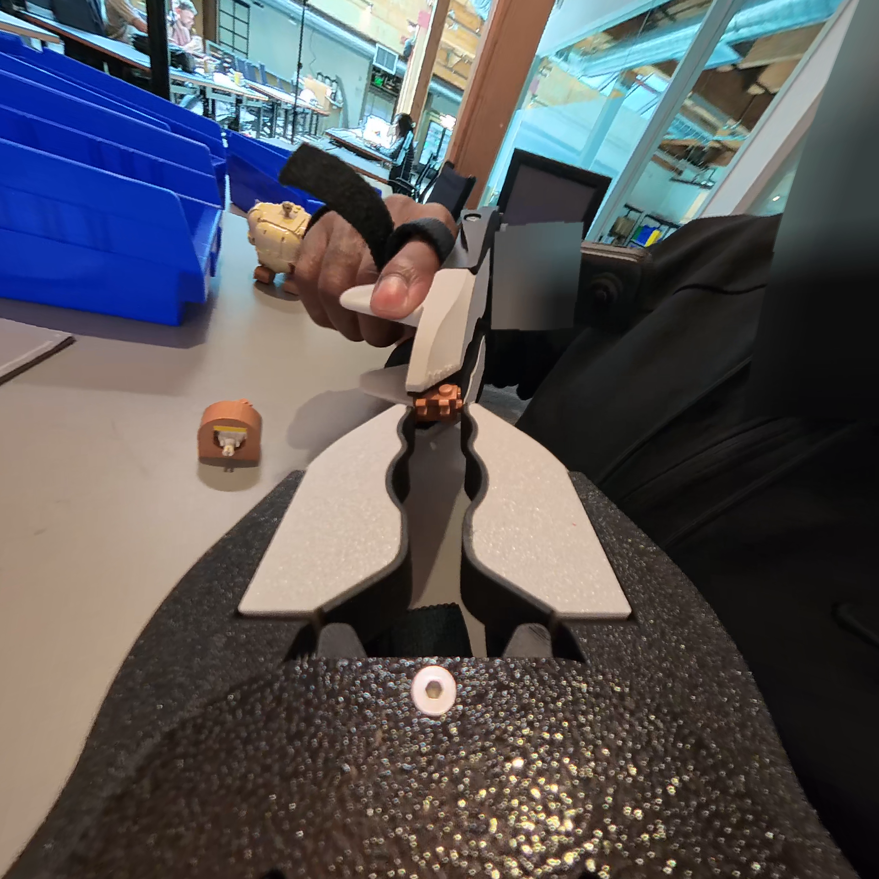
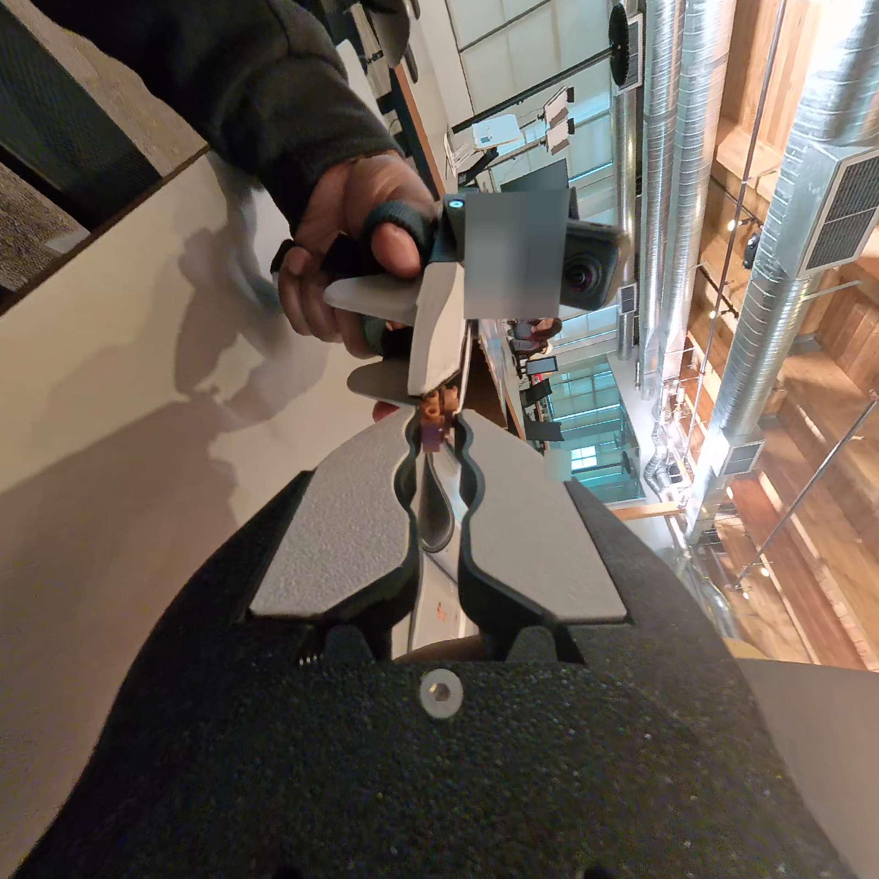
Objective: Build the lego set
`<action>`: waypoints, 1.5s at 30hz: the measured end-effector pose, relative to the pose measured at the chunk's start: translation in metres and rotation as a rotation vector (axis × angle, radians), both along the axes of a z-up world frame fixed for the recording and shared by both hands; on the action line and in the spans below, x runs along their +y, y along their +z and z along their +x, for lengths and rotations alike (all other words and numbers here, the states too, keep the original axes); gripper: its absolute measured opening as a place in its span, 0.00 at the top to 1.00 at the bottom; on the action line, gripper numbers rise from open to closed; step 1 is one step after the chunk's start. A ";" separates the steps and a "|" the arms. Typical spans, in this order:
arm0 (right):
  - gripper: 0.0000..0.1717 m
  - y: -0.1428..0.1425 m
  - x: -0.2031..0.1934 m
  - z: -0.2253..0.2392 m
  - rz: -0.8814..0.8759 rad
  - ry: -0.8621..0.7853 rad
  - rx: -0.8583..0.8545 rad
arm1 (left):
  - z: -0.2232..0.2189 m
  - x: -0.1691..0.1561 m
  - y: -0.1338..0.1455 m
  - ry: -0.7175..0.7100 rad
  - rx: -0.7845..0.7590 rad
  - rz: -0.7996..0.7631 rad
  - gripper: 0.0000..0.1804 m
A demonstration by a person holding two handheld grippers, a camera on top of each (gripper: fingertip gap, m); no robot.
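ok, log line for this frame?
left gripper: grips brown studded piece | right gripper: grips same piece | table: brown round part, tan toy

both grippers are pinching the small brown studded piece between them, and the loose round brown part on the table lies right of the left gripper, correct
Not quite. Both the left gripper and the right gripper are on the small brown studded piece, but the loose round brown part lies on the table to the left of the left gripper, as the left wrist view shows.
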State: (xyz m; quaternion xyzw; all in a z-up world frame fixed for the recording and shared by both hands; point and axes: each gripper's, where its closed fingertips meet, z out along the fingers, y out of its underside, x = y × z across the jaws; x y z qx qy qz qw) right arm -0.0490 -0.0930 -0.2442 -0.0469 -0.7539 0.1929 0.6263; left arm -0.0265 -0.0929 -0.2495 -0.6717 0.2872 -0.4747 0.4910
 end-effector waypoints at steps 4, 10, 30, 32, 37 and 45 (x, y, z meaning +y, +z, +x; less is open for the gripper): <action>0.93 -0.002 0.001 0.000 -0.004 -0.003 -0.016 | 0.000 0.001 -0.002 0.006 0.015 -0.005 0.90; 0.93 0.000 0.006 -0.002 -0.076 -0.038 -0.035 | -0.004 0.002 0.002 0.043 -0.002 -0.002 0.88; 0.93 0.009 0.015 -0.006 -0.159 -0.096 -0.014 | -0.003 0.016 0.011 0.135 -0.182 -0.089 0.90; 0.93 0.010 0.014 -0.005 -0.153 -0.093 0.003 | -0.003 0.016 0.012 0.126 -0.183 -0.082 0.90; 0.93 0.012 0.010 -0.003 -0.117 -0.084 0.049 | -0.002 0.012 0.012 0.100 -0.155 -0.067 0.90; 0.85 0.014 0.007 0.000 -0.081 -0.057 0.075 | 0.001 0.007 0.009 0.053 -0.131 -0.081 0.90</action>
